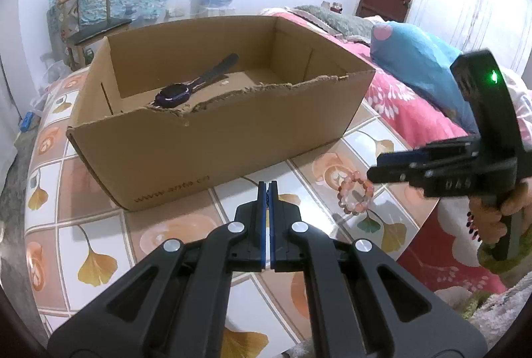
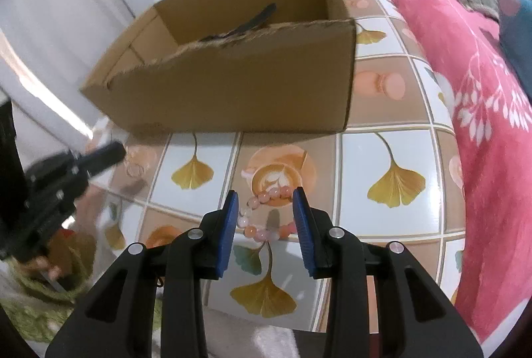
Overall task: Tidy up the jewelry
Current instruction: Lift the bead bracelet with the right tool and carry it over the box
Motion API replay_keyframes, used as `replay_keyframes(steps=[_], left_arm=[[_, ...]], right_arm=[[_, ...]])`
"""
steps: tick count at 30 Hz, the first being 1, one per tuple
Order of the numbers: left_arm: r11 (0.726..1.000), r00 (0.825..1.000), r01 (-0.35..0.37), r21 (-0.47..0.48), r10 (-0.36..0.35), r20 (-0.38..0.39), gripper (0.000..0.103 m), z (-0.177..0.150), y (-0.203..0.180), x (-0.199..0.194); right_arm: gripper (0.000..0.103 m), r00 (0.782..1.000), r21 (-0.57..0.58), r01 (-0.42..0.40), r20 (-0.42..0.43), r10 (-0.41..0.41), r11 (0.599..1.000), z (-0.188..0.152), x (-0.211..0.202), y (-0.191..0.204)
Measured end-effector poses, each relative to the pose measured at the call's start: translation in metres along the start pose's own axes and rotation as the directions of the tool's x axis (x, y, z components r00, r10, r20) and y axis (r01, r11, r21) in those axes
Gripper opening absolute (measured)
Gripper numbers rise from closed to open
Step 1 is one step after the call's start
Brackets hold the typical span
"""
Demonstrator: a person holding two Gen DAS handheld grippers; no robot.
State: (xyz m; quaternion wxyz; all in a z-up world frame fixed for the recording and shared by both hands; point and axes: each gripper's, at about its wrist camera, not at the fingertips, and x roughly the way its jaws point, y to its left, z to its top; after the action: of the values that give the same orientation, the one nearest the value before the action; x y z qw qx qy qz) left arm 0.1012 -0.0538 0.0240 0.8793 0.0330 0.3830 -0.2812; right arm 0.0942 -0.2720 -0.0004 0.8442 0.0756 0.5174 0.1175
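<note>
Right now my right gripper (image 2: 266, 218) hangs over the bead bracelet (image 2: 266, 215), its blue pads spread to either side of the loop and not pressing on it, so nothing is held yet. I have tilted it steeply down because the bracelet lies flat on the desk (image 2: 392, 158), and a loop of round beads is easiest to catch from above with one pad on each side. The jaws stand parted just wide enough to straddle the ring; I judge a grip across its middle would squeeze it into an oval rather than let it roll away.

Off to my left, my left gripper (image 1: 268, 188) has its jaws pressed together with nothing I can make out between them. It points over the desk toward the near wall of the cardboard box (image 1: 212, 138), out of the way so the right one has room to work.

Beyond the bracelet, the box stands open-topped on the tiled desk, close by, so the carry is short. Its near rim is torn low, which makes a handy dip to pass things over. Inside, a dark watch (image 1: 176, 93) already lies on the floor of the box, strap stretched toward the back wall. I take it the bracelet belongs beside it.

Farther off, the pink bed cover (image 2: 465, 75) runs along the desk's right side.
</note>
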Motion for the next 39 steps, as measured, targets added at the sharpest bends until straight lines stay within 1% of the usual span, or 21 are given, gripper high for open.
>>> replay_keyframes(steps=[5, 9, 11, 12, 14, 17, 19, 21, 23, 26, 29, 30, 31, 34, 37, 39], left_arm=[[1.0, 1.0, -0.014, -0.024, 0.014, 0.004, 0.001, -0.001, 0.008, -0.004], [0.998, 1.0, -0.031, -0.048, 0.031, 0.003, 0.001, -0.005, 0.016, -0.009], [0.998, 0.999, -0.038, -0.054, 0.039, 0.002, 0.001, -0.006, 0.019, -0.011], [0.997, 0.999, -0.042, -0.058, 0.043, 0.003, 0.001, -0.007, 0.021, -0.012], [0.997, 0.999, -0.048, -0.062, 0.049, 0.008, 0.001, -0.007, 0.022, -0.016], [0.997, 0.998, -0.05, -0.063, 0.051, 0.02, 0.001, -0.006, 0.022, -0.021], [0.997, 0.998, -0.049, -0.057, 0.051, 0.029, 0.001, -0.004, 0.021, -0.025], [0.998, 0.998, -0.051, -0.041, 0.052, 0.045, 0.001, 0.001, 0.018, -0.032], [0.999, 0.997, -0.045, -0.031, 0.047, 0.061, 0.001, 0.005, 0.017, -0.038], [0.999, 0.996, -0.035, -0.019, 0.036, 0.084, 0.001, 0.016, 0.015, -0.045], [1.0, 0.994, -0.022, -0.006, 0.022, 0.109, 0.001, 0.031, 0.015, -0.052], [1.0, 0.993, -0.015, -0.001, 0.015, 0.118, 0.001, 0.036, 0.015, -0.055], [1.0, 0.992, -0.009, 0.003, 0.009, 0.125, 0.001, 0.041, 0.015, -0.056], [1.0, 0.987, 0.009, 0.028, -0.014, 0.162, 0.001, 0.062, 0.015, -0.062], [0.998, 0.981, 0.032, 0.057, -0.042, 0.188, 0.001, 0.082, 0.014, -0.063], [0.996, 0.979, 0.054, 0.07, -0.067, 0.194, 0.001, 0.095, 0.013, -0.06]], right_arm=[[0.034, 0.999, -0.07, -0.006, -0.04, 0.004, 0.998, -0.002, 0.016, 0.019], [0.033, 0.997, -0.136, 0.042, -0.059, -0.051, 0.99, -0.007, 0.031, 0.031], [0.024, 0.994, -0.163, 0.08, -0.062, -0.091, 0.983, -0.009, 0.037, 0.033], [0.018, 0.992, -0.177, 0.095, -0.065, -0.108, 0.98, -0.011, 0.04, 0.035], [0.01, 0.991, -0.188, 0.106, -0.055, -0.118, 0.976, -0.014, 0.041, 0.036], [0.01, 0.992, -0.167, 0.111, -0.035, -0.118, 0.98, -0.017, 0.038, 0.033], [0.009, 0.998, -0.112, 0.061, -0.013, -0.062, 0.992, -0.016, 0.029, 0.027], [0.009, 1.0, -0.064, 0.025, 0.013, -0.024, 0.998, -0.015, 0.017, 0.018], [0.009, 0.997, 0.015, -0.048, 0.055, 0.047, 0.999, -0.012, 0.001, 0.004], [0.009, 0.985, 0.1, -0.144, 0.114, 0.133, 0.984, -0.005, -0.018, -0.013], [0.009, 0.966, 0.139, -0.222, 0.169, 0.198, 0.965, 0.001, -0.038, -0.022], [0.009, 0.956, 0.141, -0.25, 0.191, 0.221, 0.958, 0.003, -0.047, -0.025], [0.009, 0.952, 0.137, -0.259, 0.204, 0.229, 0.956, 0.01, -0.051, -0.018], [0.009, 0.932, 0.105, -0.289, 0.259, 0.254, 0.952, 0.018, -0.07, -0.013], [0.009, 0.908, 0.056, -0.308, 0.316, 0.276, 0.95, 0.034, -0.09, -0.008], [0.009, 0.886, 0.022, -0.33, 0.353, 0.302, 0.944, 0.048, -0.102, -0.008]])
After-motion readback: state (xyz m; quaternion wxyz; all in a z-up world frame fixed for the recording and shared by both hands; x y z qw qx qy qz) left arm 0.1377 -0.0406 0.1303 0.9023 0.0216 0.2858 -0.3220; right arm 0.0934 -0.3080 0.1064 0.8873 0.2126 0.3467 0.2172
